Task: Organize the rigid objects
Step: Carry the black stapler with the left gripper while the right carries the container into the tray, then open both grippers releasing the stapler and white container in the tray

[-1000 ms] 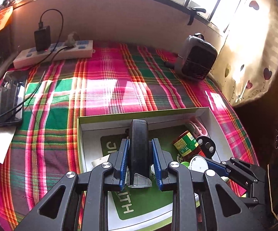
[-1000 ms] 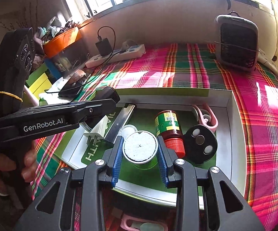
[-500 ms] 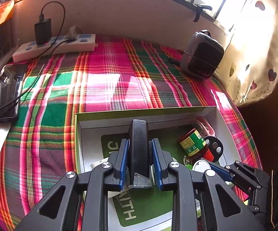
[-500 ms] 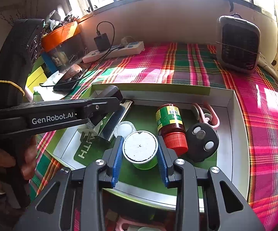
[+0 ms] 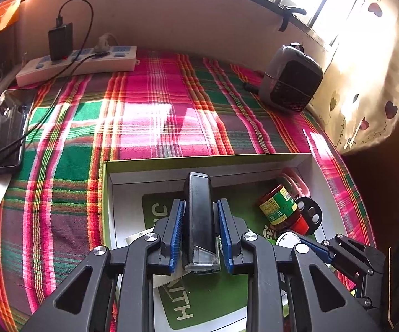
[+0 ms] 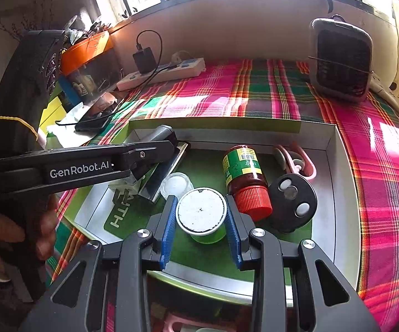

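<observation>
Left gripper (image 5: 200, 231) clamps black device (image 5: 198, 215); right gripper (image 6: 201, 222) clamps green cup (image 6: 202, 215). Risk: crowded box (image 6: 340, 171), released cup topples against red-capped bottle (image 6: 245, 178).

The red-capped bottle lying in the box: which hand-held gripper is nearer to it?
Right. The right hand-held gripper sits just beside the bottle, near its red cap; the left hand-held gripper is further off, across the box.

Black bar (image 5: 198, 215) and white-lidded green cup (image 6: 201, 213), both clamped above white-walled box (image 6: 340, 171)
</observation>
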`<action>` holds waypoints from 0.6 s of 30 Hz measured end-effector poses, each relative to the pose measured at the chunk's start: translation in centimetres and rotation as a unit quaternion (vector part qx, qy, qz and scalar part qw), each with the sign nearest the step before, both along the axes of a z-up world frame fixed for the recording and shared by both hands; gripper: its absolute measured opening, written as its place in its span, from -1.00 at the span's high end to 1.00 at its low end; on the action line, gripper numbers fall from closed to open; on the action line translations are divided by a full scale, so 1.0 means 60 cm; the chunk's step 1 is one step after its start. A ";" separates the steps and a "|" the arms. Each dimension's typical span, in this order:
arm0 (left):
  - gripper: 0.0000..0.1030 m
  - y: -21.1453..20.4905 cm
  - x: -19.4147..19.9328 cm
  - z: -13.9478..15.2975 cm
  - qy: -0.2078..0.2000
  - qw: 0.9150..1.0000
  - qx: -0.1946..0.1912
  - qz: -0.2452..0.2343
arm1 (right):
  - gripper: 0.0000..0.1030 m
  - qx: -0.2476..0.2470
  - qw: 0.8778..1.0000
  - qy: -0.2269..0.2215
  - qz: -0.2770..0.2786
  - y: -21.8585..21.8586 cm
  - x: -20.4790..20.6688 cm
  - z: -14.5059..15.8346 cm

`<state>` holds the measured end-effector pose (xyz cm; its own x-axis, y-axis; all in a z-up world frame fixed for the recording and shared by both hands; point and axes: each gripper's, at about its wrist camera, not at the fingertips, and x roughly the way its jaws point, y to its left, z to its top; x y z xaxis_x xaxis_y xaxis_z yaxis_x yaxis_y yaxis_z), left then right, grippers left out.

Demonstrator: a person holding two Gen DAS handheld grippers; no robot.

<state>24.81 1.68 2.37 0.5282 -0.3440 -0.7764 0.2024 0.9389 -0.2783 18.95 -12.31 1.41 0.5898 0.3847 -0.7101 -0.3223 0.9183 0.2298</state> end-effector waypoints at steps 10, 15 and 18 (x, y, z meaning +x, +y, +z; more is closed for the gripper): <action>0.39 0.008 -0.003 -0.001 0.004 1.000 -0.005 0.009 | 0.32 0.000 1.000 -0.001 0.000 0.000 -0.004 0.002; 0.38 0.008 -0.009 -0.001 0.002 1.000 0.004 0.011 | 0.27 0.000 1.000 0.000 -0.003 -0.001 -0.005 0.002; 0.38 0.010 -0.013 0.001 0.003 1.000 0.000 0.013 | 0.18 0.001 1.000 -0.002 -0.006 -0.003 -0.006 0.004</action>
